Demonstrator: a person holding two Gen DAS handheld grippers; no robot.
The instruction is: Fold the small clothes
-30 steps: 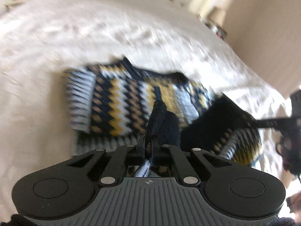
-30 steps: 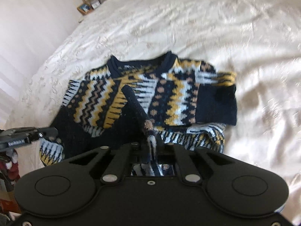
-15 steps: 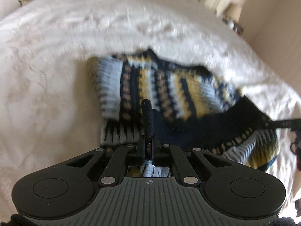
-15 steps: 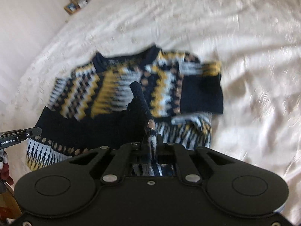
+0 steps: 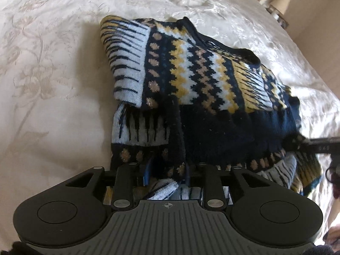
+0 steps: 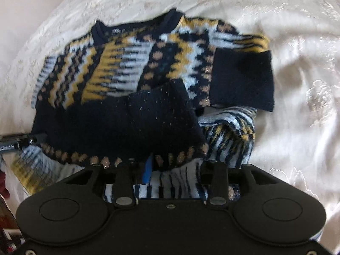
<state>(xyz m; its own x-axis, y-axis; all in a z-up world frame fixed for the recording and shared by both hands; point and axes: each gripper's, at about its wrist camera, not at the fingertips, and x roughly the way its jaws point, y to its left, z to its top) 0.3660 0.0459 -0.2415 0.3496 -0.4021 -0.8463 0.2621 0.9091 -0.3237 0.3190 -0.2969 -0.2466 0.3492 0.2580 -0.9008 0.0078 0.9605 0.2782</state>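
Observation:
A navy, yellow and pale-blue patterned knit sweater [image 5: 201,70] lies on a white bedspread [image 5: 53,63], collar away from me, its plain dark hem band [image 6: 131,123] folded up over the chest. My left gripper [image 5: 167,172] hangs low over the hem's left end. Its jaws are opening, and a ridge of hem stands loosely between them. My right gripper [image 6: 174,167] sits at the hem's other end, jaws also opening, with the dotted hem edge between them. One sleeve cuff [image 6: 242,78] is folded in across the body. Each view shows the other gripper's finger at its edge.
The embroidered bedspread [image 6: 297,42] stretches around the sweater on all sides. A small lamp [image 5: 280,4] stands on a bedside stand at the far right beside a beige wall. A loose patterned sleeve [image 6: 231,136] is bunched by my right gripper.
Both grippers have sunk toward the bed and brought the hem down onto the sweater's chest. Their jaws, pinched shut on the hem before, now stand apart.

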